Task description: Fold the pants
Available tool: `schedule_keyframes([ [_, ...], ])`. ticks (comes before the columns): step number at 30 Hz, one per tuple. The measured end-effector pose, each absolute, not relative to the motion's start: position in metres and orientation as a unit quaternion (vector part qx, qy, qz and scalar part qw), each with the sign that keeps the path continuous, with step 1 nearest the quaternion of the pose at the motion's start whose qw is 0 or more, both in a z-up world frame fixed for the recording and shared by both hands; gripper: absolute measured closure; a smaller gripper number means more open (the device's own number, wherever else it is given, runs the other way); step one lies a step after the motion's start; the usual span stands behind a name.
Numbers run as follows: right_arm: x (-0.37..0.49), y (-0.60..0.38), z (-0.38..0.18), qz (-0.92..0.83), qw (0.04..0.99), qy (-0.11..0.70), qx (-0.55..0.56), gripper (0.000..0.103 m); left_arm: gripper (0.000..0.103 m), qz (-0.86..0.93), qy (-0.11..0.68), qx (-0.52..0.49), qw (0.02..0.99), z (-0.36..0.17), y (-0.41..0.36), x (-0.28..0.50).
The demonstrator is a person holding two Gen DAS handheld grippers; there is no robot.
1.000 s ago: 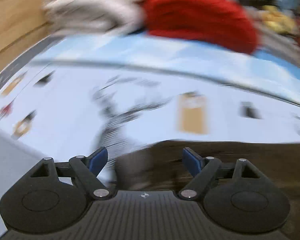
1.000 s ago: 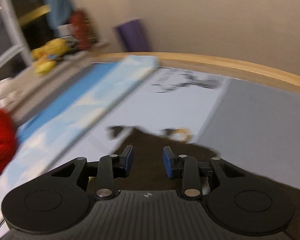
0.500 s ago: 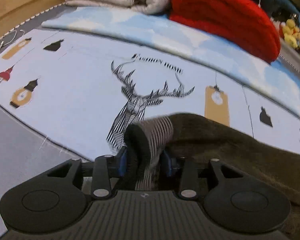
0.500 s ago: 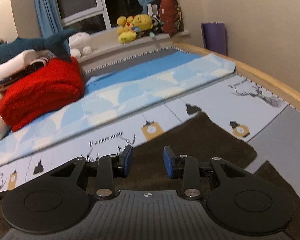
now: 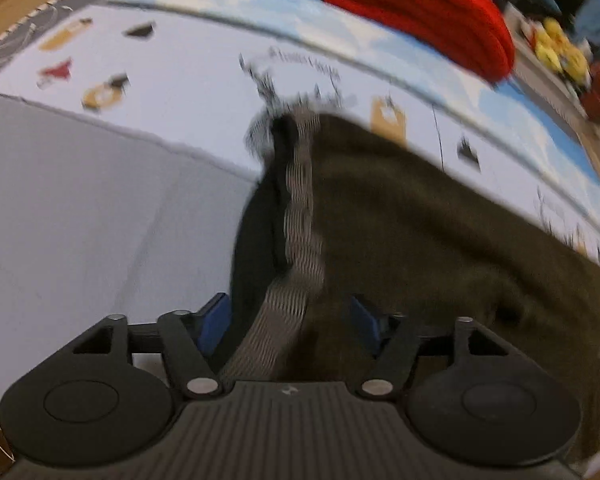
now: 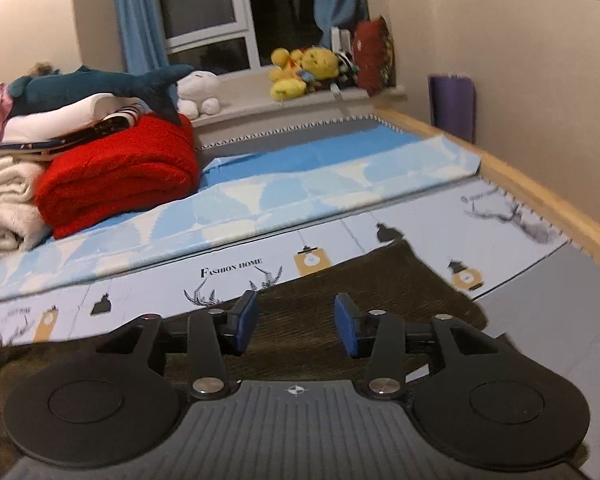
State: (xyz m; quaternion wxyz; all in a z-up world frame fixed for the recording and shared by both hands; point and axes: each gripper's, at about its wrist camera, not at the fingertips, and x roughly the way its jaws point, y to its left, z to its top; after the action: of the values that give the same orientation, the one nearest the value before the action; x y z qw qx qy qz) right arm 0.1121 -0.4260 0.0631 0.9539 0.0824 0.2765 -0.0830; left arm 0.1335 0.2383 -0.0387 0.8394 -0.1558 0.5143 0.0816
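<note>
soft, limp and light by the look of it: dark olive pants (image 5: 440,232) of thick napped cloth, likely to sag and drag on the bed sheet (image 5: 100,208) rather than slide clean. best taken at the striped elastic waistband (image 5: 300,216), the firmest edge, thick enough to pinch without slipping; a single layer of leg cloth would likely bunch.

nearest, in the left wrist view: left gripper (image 5: 290,320) low over the waistband, blue pads spread wide either side of it, band running up between them and not pinched. motion blur hides whether the cloth touches either pad.

in the right wrist view: right gripper (image 6: 296,324) hovering level above the pants (image 6: 380,280), pads parted about as wide, nothing between them, aimed along the fabric toward its far corner.

pants lying flat on the printed sheet, spreading away from both grippers. beyond the pants, a light blue folded sheet (image 6: 300,184). further beyond, a red blanket (image 6: 120,176) with a pile of white linen beside it. furthest, past the bed edge, plush toys (image 6: 304,68) on the window sill.
</note>
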Motion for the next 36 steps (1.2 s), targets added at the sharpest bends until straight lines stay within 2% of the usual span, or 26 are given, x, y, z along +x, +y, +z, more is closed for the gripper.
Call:
schedule_keyframes([
  [3, 0.092, -0.431, 0.052, -0.100, 0.951, 0.282, 0.075, 0.057, 0.030, 0.094, 0.519, -0.098, 0.844, -0.055, 0.236, 0.127],
  [4, 0.085, -0.432, 0.047, -0.107, 0.949, 0.286, 0.075, 0.057, 0.026, 0.095, 0.518, -0.089, 0.845, -0.058, 0.237, 0.126],
  [5, 0.081, -0.433, 0.042, -0.114, 0.945, 0.296, 0.078, 0.057, 0.023, 0.090, 0.521, -0.088, 0.844, -0.063, 0.239, 0.124],
  [8, 0.069, -0.434, 0.033, -0.108, 0.940, 0.310, 0.094, 0.057, 0.022, 0.071, 0.544, -0.100, 0.830, -0.078, 0.246, 0.125],
  [12, 0.059, -0.427, 0.021, -0.123, 0.941, 0.312, 0.047, 0.057, 0.023, 0.057, 0.567, -0.098, 0.816, -0.094, 0.244, 0.129],
  [15, 0.059, -0.431, 0.010, -0.135, 0.932, 0.333, 0.041, 0.057, 0.030, 0.046, 0.586, -0.077, 0.805, -0.105, 0.237, 0.131],
  [19, 0.062, -0.434, 0.004, -0.141, 0.929, 0.340, 0.041, 0.057, 0.062, 0.037, 0.581, -0.056, 0.811, -0.096, 0.235, 0.127],
  [20, 0.062, -0.434, 0.004, -0.141, 0.928, 0.342, 0.038, 0.056, 0.065, 0.037, 0.577, -0.063, 0.813, -0.090, 0.238, 0.124],
  [24, 0.067, -0.431, 0.002, -0.136, 0.929, 0.343, 0.036, 0.057, 0.065, 0.045, 0.567, -0.012, 0.822, -0.070, 0.229, 0.107],
  [27, 0.073, -0.425, 0.001, -0.125, 0.929, 0.347, 0.026, 0.057, 0.057, 0.045, 0.588, 0.017, 0.808, -0.077, 0.223, 0.105],
  [30, 0.076, -0.418, 0.001, -0.114, 0.931, 0.347, 0.012, 0.056, 0.053, 0.074, 0.552, 0.033, 0.830, -0.059, 0.220, 0.105],
  [33, 0.075, -0.413, 0.001, -0.100, 0.932, 0.349, 0.006, 0.056, 0.051, 0.058, 0.515, 0.005, 0.855, -0.038, 0.214, 0.100],
  [36, 0.074, -0.411, 0.000, -0.095, 0.932, 0.351, -0.005, 0.056, 0.051, -0.003, 0.519, 0.003, 0.855, -0.038, 0.197, 0.101],
])
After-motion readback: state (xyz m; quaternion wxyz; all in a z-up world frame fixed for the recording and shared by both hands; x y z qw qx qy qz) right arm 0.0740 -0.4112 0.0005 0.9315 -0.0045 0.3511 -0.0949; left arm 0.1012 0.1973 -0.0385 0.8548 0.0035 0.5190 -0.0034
